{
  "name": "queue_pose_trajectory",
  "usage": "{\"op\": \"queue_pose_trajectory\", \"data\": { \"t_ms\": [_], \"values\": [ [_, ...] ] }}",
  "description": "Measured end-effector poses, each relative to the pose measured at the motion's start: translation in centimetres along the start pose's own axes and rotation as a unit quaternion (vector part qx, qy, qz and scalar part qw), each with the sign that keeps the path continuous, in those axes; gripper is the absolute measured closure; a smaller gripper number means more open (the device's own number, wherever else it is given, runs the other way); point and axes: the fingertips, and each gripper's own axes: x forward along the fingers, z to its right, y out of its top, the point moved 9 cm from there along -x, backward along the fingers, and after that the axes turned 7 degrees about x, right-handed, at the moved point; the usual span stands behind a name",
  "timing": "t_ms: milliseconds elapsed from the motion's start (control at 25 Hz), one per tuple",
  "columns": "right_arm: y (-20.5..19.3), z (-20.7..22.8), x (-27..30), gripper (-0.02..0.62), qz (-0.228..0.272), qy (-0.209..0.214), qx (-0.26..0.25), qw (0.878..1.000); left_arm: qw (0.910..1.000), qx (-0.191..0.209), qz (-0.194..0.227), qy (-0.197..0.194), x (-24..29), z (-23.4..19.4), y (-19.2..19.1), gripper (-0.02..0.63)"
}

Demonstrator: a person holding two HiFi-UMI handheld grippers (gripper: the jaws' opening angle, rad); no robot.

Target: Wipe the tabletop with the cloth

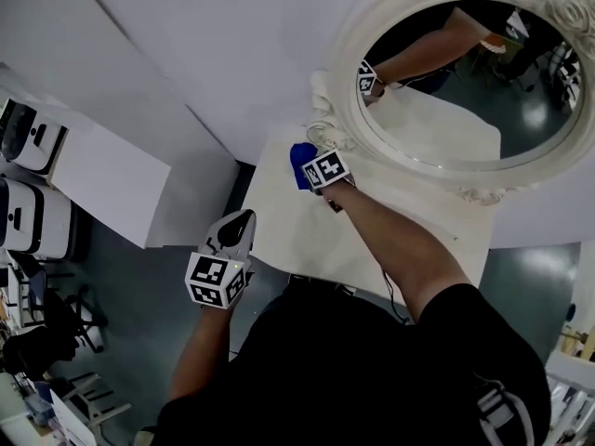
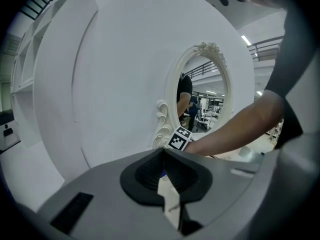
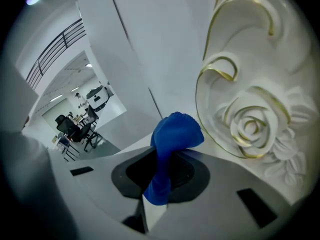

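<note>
Now R gripper (image 3: 166, 156) clamps the blue cloth (image 3: 176, 133) just beside mirror frame (image 3: 250, 126), over table (image 1: 297, 244); L gripper (image 2: 162, 154) jaws together, empty, off table's left edge.

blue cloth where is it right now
In the head view the blue cloth is pinched in the right gripper at the far left corner of the tabletop, close beside the lower left of the white mirror frame.

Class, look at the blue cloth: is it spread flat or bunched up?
Bunched up: the blue cloth sits pinched in the jaws of the right gripper, a crumpled wad poking out.
</note>
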Motion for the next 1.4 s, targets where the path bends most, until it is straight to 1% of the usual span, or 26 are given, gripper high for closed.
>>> {"op": "queue_pose_trajectory", "data": {
  "t_ms": [160, 280, 440, 560, 680, 760, 880, 1040, 1280, 1400],
  "values": [
    [0.3, -0.2, 1.7, 0.555, -0.017, -0.007, -0.020, 1.000, 0.9999, -0.007, -0.009, 0.011, -0.4, -1.1, -0.8, 0.594],
    [0.2, 0.4, 2.2, 0.555, -0.026, -0.019, -0.030, 0.999, 0.9998, -0.008, -0.011, 0.012, -0.2, -1.1, -0.9, 0.594],
    [-0.5, 1.1, 1.9, 0.555, -0.024, -0.024, -0.031, 0.999, 0.9999, -0.003, -0.014, 0.004, 0.1, -0.5, -0.7, 0.594],
    [-1.2, 2.0, 1.2, 0.555, -0.029, -0.037, -0.030, 0.998, 0.9999, -0.001, -0.013, -0.001, 0.6, -0.2, -0.5, 0.594],
    [-2.4, 2.9, 0.1, 0.555, -0.039, -0.063, -0.038, 0.997, 0.9999, 0.003, -0.013, -0.010, 1.1, 0.3, -0.3, 0.594],
    [-3.4, 3.5, -0.8, 0.555, -0.041, -0.069, -0.036, 0.996, 0.9997, 0.006, -0.014, -0.020, 1.8, 0.9, -0.2, 0.594],
    [-4.9, 4.9, -2.3, 0.555, -0.035, -0.077, -0.025, 0.996, 0.9991, 0.013, -0.014, -0.037, 2.8, 2.1, 0.2, 0.594],
    [-7.3, 7.2, -5.0, 0.555, -0.029, -0.096, 0.002, 0.995, 0.9978, 0.025, -0.012, -0.060, 4.1, 4.1, 0.9, 0.594],
    [-10.9, 11.2, -9.6, 0.555, -0.024, -0.130, 0.041, 0.990, 0.9943, 0.046, -0.007, -0.096, 6.1, 7.0, 2.2, 0.594],
    [-12.7, 12.8, -11.8, 0.555, -0.014, -0.132, 0.069, 0.989, 0.9922, 0.053, -0.006, -0.113, 7.0, 8.5, 2.7, 0.594]
  ]
}}
